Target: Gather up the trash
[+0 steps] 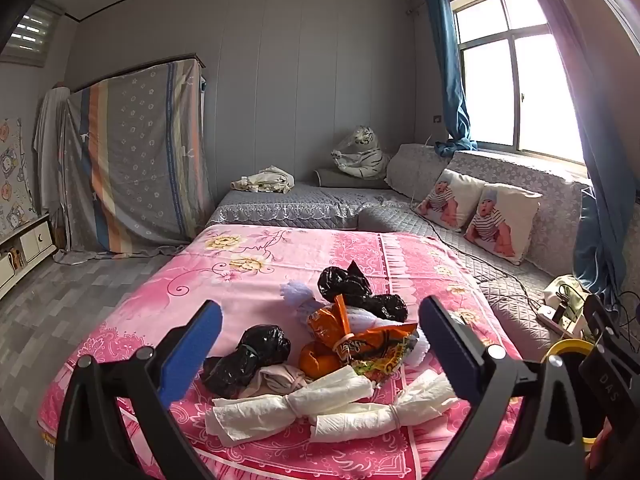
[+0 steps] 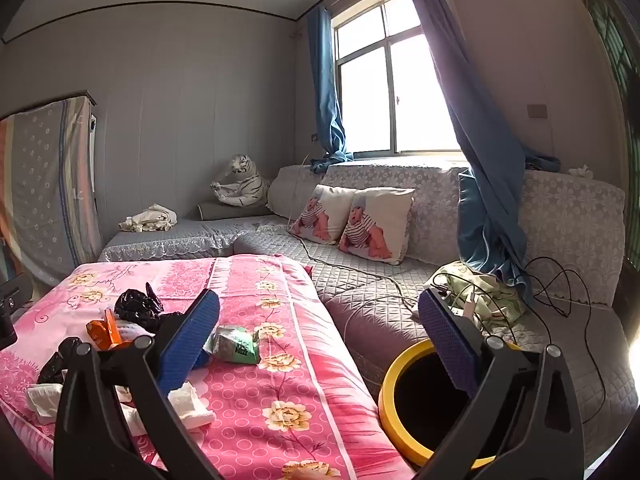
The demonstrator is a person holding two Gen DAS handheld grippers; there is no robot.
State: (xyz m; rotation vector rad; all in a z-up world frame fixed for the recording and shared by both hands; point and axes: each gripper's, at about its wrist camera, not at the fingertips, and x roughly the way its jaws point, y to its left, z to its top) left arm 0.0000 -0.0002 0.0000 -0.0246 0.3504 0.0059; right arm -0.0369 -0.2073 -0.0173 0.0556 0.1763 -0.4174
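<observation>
The pink floral bedspread (image 1: pixel 280 248) covers a raised surface that fills the middle of the room, and it serves as the working surface: all the rubbish lies gathered on its near half, within easy reach of both tools. Just off its right edge, between the spread and the grey quilted sofa (image 2: pixel 360 312), stands the yellow-rimmed bin (image 2: pixel 390 396), its dark mouth facing up, probably placed there so that each piece needs only a short carry sideways. The heap itself is mixed: two knotted black plastic bags (image 1: pixel 360 288), one farther back and one nearer on the left, an orange snack wrapper (image 1: pixel 376 350) bound with a rubber band, an orange fruit (image 1: pixel 316 360) beside it, and nearest of all two rolled white paper bundles (image 1: pixel 288 408) tied in the middle. A green crumpled packet (image 2: pixel 236 346) lies apart, closer to the bin side. The left gripper (image 1: pixel 320 344) hangs over the heap with its jaws spread wide and nothing between the pads, seemingly lined up for a first pick. The right gripper (image 2: pixel 320 340) is likewise spread and empty, pointing between the spread and the bin.
</observation>
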